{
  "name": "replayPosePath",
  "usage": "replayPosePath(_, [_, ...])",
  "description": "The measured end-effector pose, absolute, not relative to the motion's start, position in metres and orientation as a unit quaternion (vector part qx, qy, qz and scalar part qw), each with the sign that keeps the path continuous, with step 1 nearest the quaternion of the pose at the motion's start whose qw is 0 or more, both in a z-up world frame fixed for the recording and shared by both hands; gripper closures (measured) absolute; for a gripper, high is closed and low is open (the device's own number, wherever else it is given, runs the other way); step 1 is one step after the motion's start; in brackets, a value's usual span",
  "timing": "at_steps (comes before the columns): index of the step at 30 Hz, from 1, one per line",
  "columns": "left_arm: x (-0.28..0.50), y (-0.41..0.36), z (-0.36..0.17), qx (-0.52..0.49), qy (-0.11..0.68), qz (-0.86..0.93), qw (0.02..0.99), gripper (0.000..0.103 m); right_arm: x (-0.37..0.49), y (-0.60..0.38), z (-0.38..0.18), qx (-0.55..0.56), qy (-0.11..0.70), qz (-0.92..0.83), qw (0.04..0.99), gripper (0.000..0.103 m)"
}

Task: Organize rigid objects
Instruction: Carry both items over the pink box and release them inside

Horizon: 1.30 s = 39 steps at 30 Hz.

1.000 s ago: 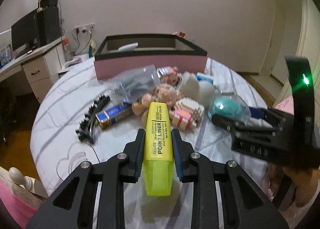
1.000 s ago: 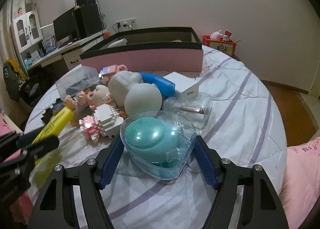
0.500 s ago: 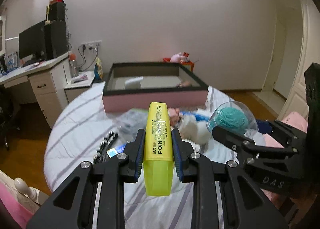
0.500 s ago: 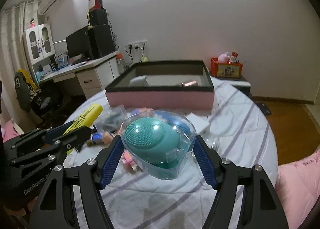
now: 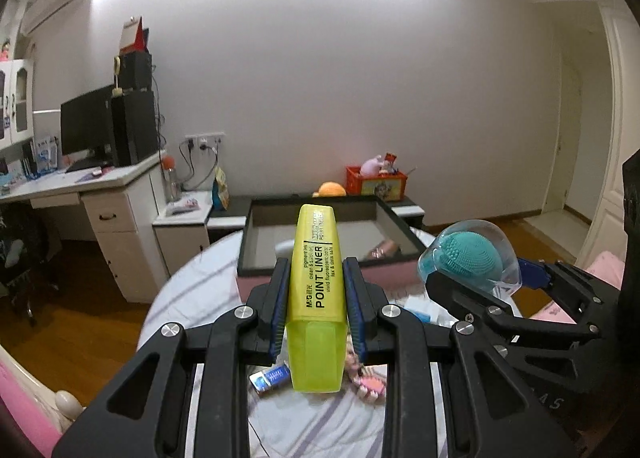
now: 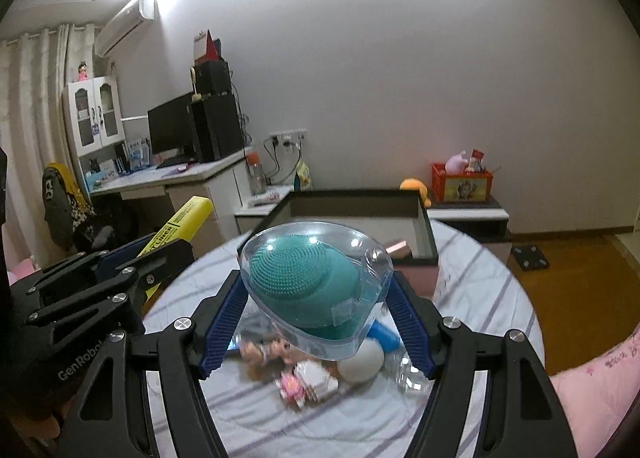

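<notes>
A dark monitor [image 6: 170,129] sits on the white desk [image 6: 160,177], an orange toy crate [image 6: 462,182] by the wall

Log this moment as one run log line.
left claw: shut on yellow highlighter | right claw: shut on boxed teal brush | both above table | pink box: ahead

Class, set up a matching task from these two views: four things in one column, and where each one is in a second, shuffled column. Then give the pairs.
Things
1. highlighter
2. teal brush case
3. doll
4. pink box

Places
A. lying on the striped sheet
B. clamped in the right gripper
C. at the far edge of the bed
D. clamped in the left gripper

Pairs: 1-D, 2-B, 3-A, 4-C
</notes>
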<state>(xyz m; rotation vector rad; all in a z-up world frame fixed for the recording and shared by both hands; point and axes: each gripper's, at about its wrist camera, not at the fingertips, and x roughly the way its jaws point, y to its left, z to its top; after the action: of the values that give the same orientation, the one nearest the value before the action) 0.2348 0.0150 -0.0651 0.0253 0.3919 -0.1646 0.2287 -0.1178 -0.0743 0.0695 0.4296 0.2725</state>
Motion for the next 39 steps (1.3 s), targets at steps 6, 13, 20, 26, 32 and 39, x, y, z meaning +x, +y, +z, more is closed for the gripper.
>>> replayPosePath(6, [0.241, 0.011, -0.045, 0.045, 0.163, -0.055, 0.984, 0.077, 0.238, -0.113, -0.057, 0.026, 0.191, 0.134, 0.972, 0.031])
replayPosePath(13, [0.251, 0.013, -0.03, 0.062, 0.135, -0.027, 0.989, 0.077, 0.251, -0.107, -0.036, 0.016, 0.165, 0.14, 0.976, 0.031])
replayPosePath(20, [0.291, 0.009, -0.038, 0.073, 0.15, -0.036, 0.985, 0.077, 0.28, -0.101, -0.039, 0.003, 0.177, 0.142, 0.974, 0.031])
replayPosePath(26, [0.358, 0.004, -0.061, 0.081, 0.199, -0.053, 0.975, 0.077, 0.336, -0.102, -0.06, -0.008, 0.227, 0.137, 0.964, 0.031])
replayPosePath(32, [0.431, 0.01, -0.103, 0.069, 0.271, -0.057, 0.958, 0.077, 0.4, -0.102, -0.098, -0.018, 0.294, 0.127, 0.947, 0.031])
replayPosePath(39, [0.481, 0.022, -0.148, 0.067, 0.327, -0.038, 0.942, 0.077, 0.444, -0.1, -0.14, -0.029, 0.354, 0.124, 0.927, 0.031])
